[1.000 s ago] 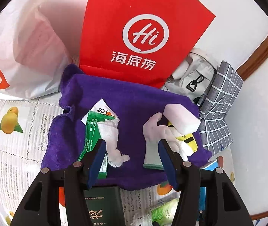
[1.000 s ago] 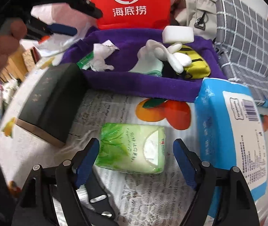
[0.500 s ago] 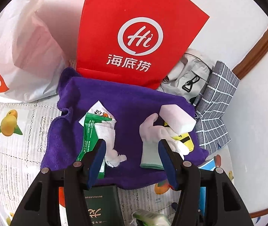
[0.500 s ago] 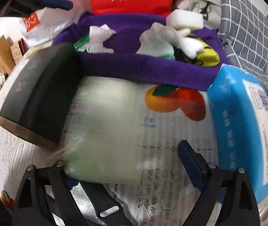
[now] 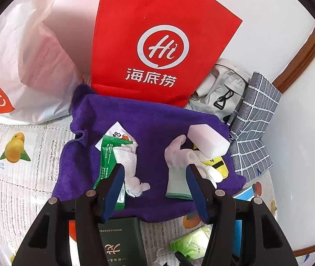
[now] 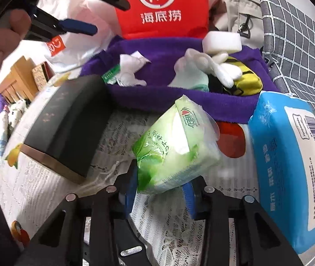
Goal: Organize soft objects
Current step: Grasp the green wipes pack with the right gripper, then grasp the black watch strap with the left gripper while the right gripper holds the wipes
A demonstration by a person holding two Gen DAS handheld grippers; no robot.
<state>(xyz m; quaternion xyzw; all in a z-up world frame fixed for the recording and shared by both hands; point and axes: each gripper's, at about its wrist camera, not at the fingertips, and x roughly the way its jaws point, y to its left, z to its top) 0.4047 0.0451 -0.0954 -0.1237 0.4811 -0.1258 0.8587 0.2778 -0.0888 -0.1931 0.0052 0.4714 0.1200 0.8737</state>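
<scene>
Lace tablecloth [image 6: 175,239] bkgd; green tissue pack [image 6: 175,146] tilted, long axis up-right, w/ right tongs [image 6: 160,185] clamped.

You're in a home: a fruit-print lace tablecloth [image 5: 20,177] spreads before the red shopping bag [image 5: 157,44], wooden furniture [image 6: 20,82] off to its left
</scene>
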